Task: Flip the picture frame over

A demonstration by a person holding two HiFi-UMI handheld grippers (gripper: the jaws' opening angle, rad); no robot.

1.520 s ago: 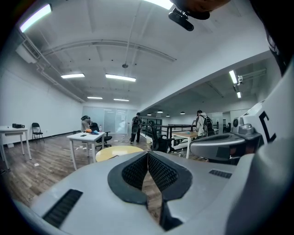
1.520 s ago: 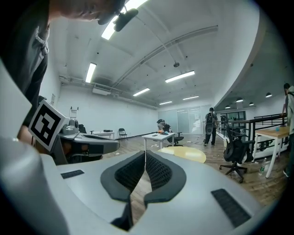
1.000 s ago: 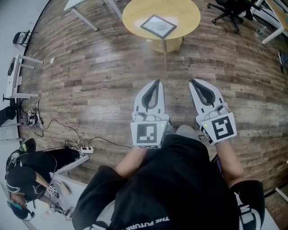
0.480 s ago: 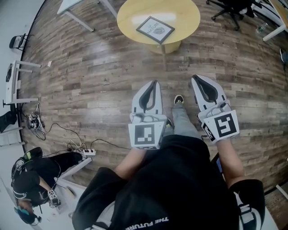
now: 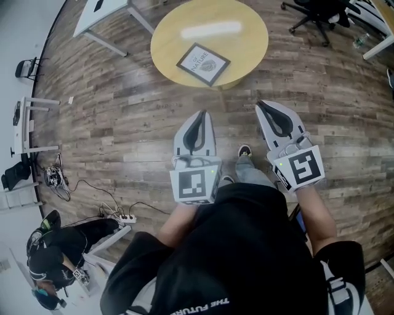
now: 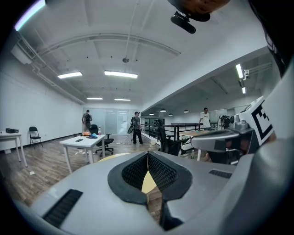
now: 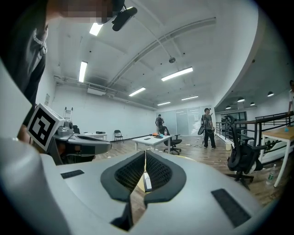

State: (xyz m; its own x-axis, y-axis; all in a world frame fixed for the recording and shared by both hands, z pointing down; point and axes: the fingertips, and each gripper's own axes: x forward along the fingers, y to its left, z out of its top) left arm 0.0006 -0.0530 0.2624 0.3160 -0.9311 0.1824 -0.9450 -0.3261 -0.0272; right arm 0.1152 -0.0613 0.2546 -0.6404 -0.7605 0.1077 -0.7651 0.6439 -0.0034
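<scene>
In the head view, the picture frame point(image 5: 203, 64) lies flat, printed side up, on the near part of a round yellow desk point(image 5: 246, 24) at the far side of the scene. The left gripper point(image 5: 201, 114) and the right gripper point(image 5: 262, 107) are held side by side above the wood floor point(image 5: 123, 123), well short of the desk and pointing towards it. The frame is beyond both, a little left of the left gripper's tip. Each gripper's fingers lie together and hold nothing. One shoe point(image 5: 244, 151) of the person shows between the grippers. A white desk point(image 5: 101, 9) stands at the far left, an office chair point(image 5: 314, 15) at the far right, and another person point(image 5: 52, 258) sits at the near left beside a power strip point(image 5: 123, 218).

In the left gripper view, the fingers meet at their tips with nothing between them. A sliver of the yellow desk top shows through the gap behind them. The right gripper sits at the right edge, and three people stand far off in the room.

In the right gripper view, the fingers are likewise pressed together and empty, with the left gripper at the left edge.
</scene>
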